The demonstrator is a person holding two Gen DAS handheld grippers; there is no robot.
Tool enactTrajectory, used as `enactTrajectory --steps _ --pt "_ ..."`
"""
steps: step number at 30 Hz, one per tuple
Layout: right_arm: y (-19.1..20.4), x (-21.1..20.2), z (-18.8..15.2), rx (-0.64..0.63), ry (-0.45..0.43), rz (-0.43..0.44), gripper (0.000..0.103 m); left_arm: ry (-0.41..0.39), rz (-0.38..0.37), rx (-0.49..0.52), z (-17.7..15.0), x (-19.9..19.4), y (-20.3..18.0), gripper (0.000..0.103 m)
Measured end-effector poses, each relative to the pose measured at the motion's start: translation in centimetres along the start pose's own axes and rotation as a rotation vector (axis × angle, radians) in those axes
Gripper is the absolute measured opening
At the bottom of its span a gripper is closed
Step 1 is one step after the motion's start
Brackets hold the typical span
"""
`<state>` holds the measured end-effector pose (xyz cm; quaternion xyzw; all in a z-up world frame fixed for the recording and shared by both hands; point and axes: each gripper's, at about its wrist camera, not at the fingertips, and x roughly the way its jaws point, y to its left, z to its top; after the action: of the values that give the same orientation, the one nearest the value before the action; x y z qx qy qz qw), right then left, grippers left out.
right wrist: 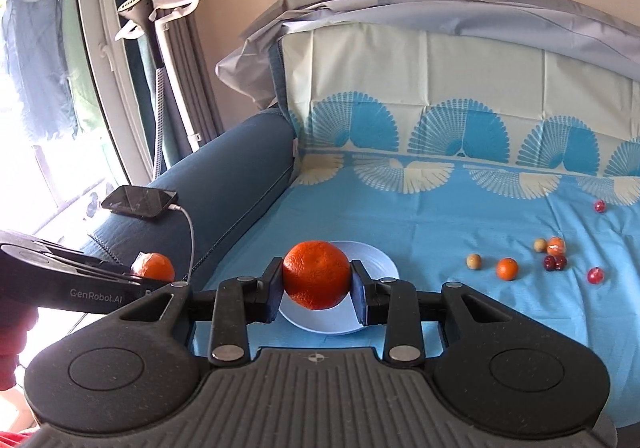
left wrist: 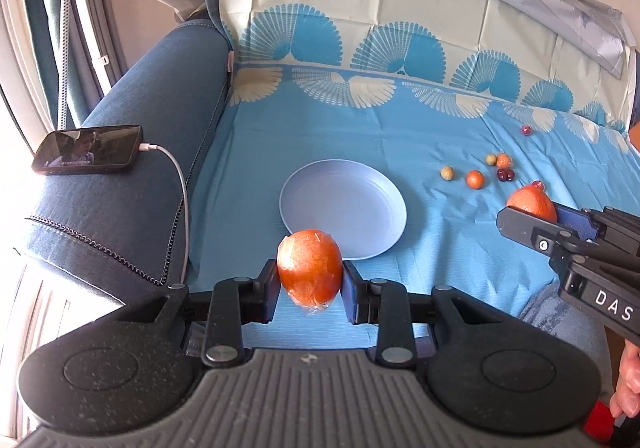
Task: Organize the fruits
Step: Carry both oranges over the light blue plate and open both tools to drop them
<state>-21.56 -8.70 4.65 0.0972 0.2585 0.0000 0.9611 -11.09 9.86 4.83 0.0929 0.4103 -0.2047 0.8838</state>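
- Two hand-held grippers were in play, each clamped on a fruit above a sofa seat draped with a blue cloth [left wrist: 304, 135].
- Nearest the left wrist camera, the left hand-held gripper [left wrist: 310, 274] pinched a plastic-wrapped orange fruit [left wrist: 310, 268] between its pads, hovering just short of the near rim of the plate.
- Nearest the right wrist camera, the right hand-held gripper [right wrist: 316, 280] squeezed a bare orange [right wrist: 316, 274] from both sides, with the plate showing behind and below it.
- From the left view, the right hand-held gripper came in from the right edge, and a hand [left wrist: 628, 384] showed at the lower right corner.
- Beyond the fruits lay a pale blue plate [left wrist: 348, 183], nothing on it, flat on the cloth.
- To the right of the plate, well apart from it, sat a scatter of small fruits [right wrist: 508, 268]: a small orange one, two yellowish ones, a dark red pair touching, and further red ones.
- To the left, a phone [left wrist: 88, 147] rested on the blue sofa armrest [left wrist: 160, 87], a white cable [left wrist: 180, 175] plugged into it.
- Farthest back, the cloth's fan pattern rose up the backrest under a grey cover [right wrist: 440, 11].
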Motion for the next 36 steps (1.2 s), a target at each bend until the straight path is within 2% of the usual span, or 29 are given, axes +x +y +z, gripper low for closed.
enactTrajectory --steps 8,22,29,36 --pt "1.2 0.2 -0.2 -0.03 0.036 -0.018 0.036 0.0 -0.027 -0.026 -0.5 0.3 0.6 0.035" --pt "0.8 1.8 -0.4 -0.025 0.065 -0.037 0.036 -0.007 -0.027 -0.029 0.7 1.8 0.7 0.035" --pt "0.2 4.1 -0.3 -0.014 0.088 -0.046 0.036 0.001 -0.033 -0.027 2.4 4.1 0.4 0.035" --pt "-0.8 7.4 -0.5 -0.002 0.115 -0.063 0.036 0.02 -0.041 -0.003 4.1 8.2 -0.7 0.035"
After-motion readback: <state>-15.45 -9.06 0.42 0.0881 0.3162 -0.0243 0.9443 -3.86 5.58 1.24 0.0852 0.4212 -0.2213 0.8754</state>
